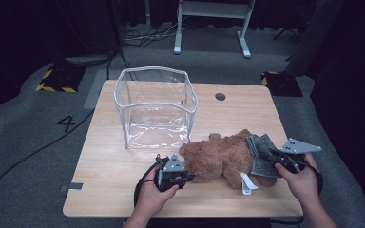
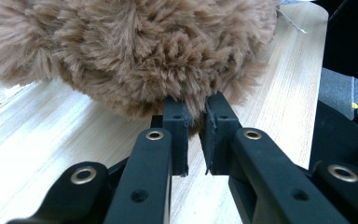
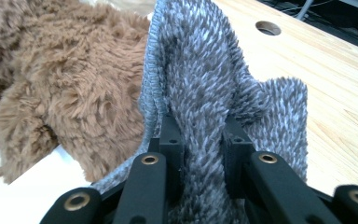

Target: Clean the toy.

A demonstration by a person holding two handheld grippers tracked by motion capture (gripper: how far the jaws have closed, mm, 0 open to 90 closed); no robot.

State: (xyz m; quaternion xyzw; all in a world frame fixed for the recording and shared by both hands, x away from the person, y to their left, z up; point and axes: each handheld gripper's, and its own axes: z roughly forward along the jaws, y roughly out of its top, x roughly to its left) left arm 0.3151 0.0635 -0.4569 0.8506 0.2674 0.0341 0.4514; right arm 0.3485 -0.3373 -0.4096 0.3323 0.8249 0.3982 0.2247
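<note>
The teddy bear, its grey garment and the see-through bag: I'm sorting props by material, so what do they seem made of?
Teddy bear: long-pile brown plush, likely synthetic; shaggy tufts in the left gripper view. Grey garment: fuzzy knit, probably fleece or chenille, with a stitched ribbed edge. Bag: clear soft plastic, probably vinyl, glossy and creased, with whitish piped edges.

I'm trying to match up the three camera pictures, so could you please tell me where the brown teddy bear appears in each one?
High view: the teddy bear lies low centre on the table, between both grippers.
Left gripper view: its fur spans the top, above the jaws.
Right gripper view: it sits at the left, beside the grey knit garment.
Shared landmark: the light wooden table.
</note>
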